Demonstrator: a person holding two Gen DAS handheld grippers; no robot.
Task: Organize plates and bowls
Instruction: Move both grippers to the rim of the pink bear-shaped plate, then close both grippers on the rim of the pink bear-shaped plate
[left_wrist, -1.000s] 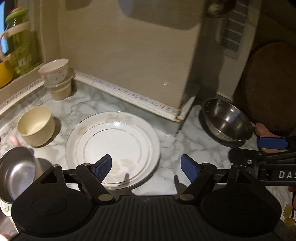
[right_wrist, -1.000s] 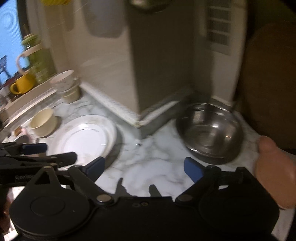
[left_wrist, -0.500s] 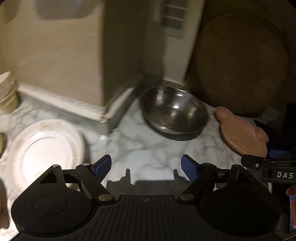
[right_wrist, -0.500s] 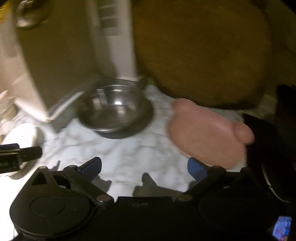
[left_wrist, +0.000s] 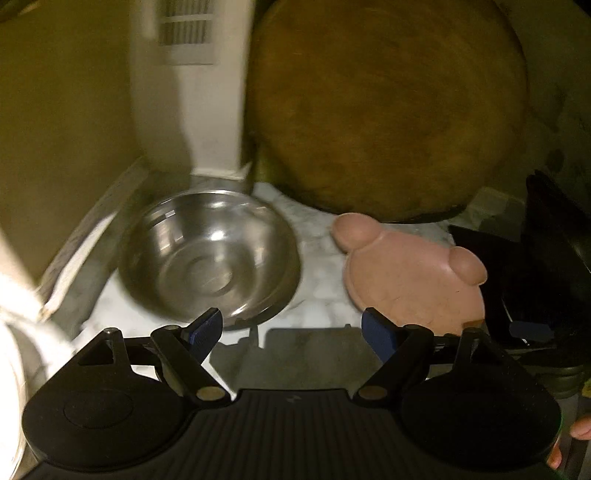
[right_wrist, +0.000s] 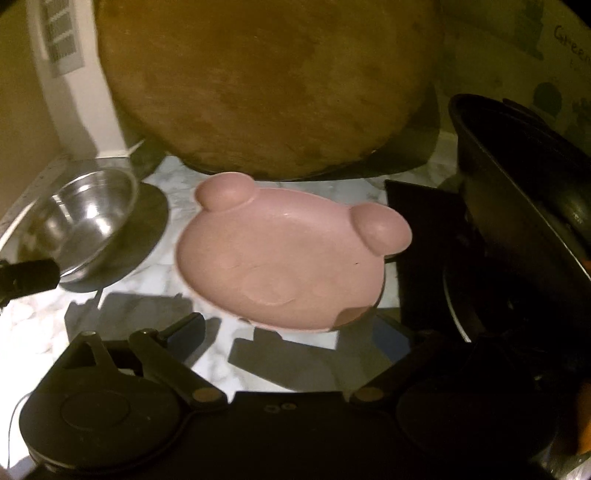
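A white marble-patterned table (right_wrist: 37, 325) runs back to a dim corner. A big round wooden board (right_wrist: 266, 85) leans upright against the wall behind it. Left of the board stands a white wall strip with a slatted vent (left_wrist: 186, 31), then a beige wall (left_wrist: 62, 122). Right of the board sits a black stove (right_wrist: 436, 236), with dark pans (right_wrist: 517, 192) on it. Bright light falls from the left.

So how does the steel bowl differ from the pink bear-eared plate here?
The steel bowl is round, deep and shiny; the pink plate is shallow, matte and has two ears. The bowl sits left, the plate right. Both rest upright and empty on the marble counter, ungripped.
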